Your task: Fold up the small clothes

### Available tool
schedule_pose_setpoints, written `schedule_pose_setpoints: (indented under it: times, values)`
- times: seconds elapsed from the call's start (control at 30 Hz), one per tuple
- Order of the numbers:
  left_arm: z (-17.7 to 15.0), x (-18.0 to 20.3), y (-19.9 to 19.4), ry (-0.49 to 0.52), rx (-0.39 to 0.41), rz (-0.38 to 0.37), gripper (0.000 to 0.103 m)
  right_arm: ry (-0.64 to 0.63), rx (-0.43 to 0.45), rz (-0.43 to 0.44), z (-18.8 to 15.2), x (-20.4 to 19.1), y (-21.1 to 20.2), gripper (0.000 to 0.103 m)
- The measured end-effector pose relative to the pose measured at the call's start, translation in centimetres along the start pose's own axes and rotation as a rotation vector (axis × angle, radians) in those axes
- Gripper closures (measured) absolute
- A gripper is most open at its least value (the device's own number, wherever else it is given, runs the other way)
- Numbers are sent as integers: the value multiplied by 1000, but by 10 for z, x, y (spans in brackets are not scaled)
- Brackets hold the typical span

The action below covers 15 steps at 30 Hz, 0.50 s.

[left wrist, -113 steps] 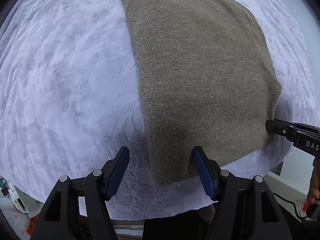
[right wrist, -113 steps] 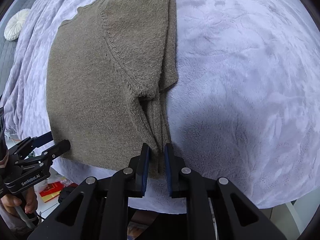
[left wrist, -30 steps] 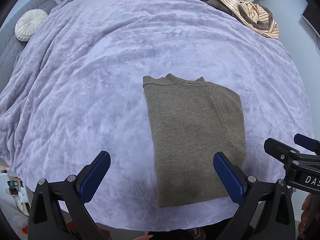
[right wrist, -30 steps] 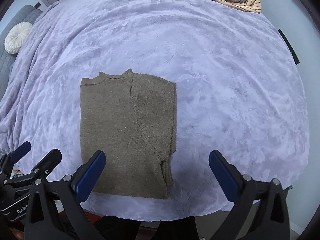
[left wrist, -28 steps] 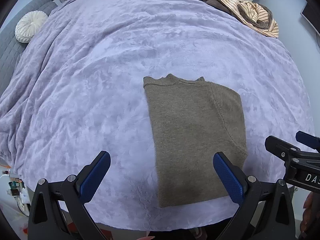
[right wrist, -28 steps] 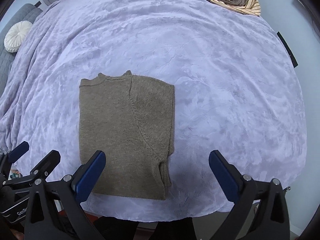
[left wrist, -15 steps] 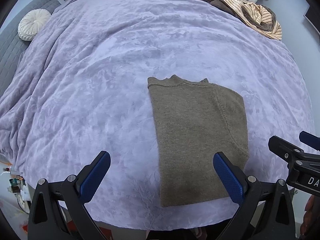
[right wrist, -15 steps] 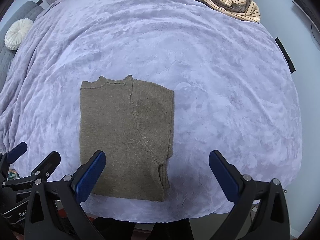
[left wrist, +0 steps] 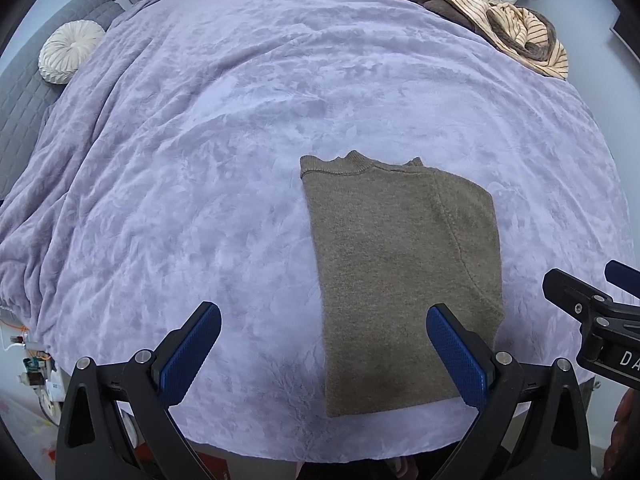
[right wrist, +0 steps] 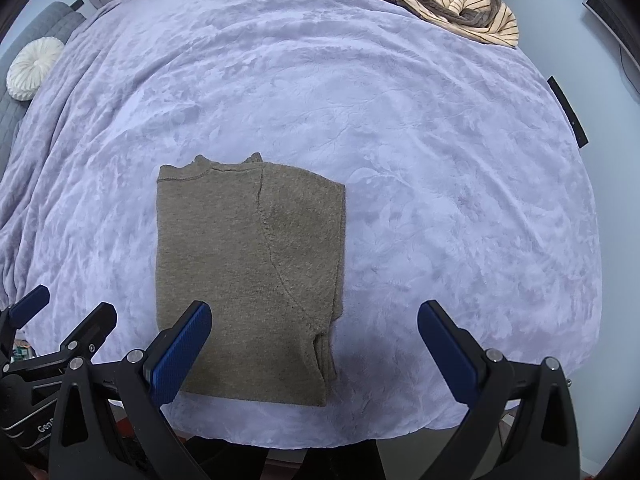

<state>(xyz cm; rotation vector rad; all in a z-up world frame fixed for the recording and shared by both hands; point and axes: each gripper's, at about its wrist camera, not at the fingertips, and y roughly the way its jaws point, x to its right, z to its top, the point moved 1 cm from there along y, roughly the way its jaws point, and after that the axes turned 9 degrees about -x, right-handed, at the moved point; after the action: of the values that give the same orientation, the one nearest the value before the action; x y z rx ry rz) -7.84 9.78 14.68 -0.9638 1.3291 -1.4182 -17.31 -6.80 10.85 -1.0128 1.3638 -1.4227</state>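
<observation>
Your left gripper [left wrist: 322,346] stands wide apart, its blue pads holding nothing and touching nothing; it hangs above the near edge of the bed, with its right finger [left wrist: 456,350] over the near right corner of the sweater. Your right gripper [right wrist: 314,344] is spread just as wide and is likewise empty, with its left finger [right wrist: 180,350] over the sweater's near left part and its right finger out over bare blanket. Each gripper shows at the edge of the other's view, side by side and apart.

The olive-brown knit sweater [left wrist: 400,280] lies folded into a tall rectangle on the lavender blanket [left wrist: 240,160], near the bed's front edge. Its collar [right wrist: 224,166] points away from you, a sleeve seam curves down across the top layer, and stacked folded edges show at the near right corner in the right wrist view.

Well beyond it, at the far right corner of the bed, sits a heap of unfolded clothes [right wrist: 448,0], brown and cream-striped among them. A round white pleated cushion [left wrist: 68,58] rests on the grey quilted surface [left wrist: 24,100] at the far left, beside the blanket.
</observation>
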Motion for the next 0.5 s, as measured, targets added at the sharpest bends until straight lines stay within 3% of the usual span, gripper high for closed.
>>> schedule_pose_setpoints:
  times: [0.5]
  values:
    - [-1,0,1,13,13,26,0,-1,5,-8,3,5,2,1]
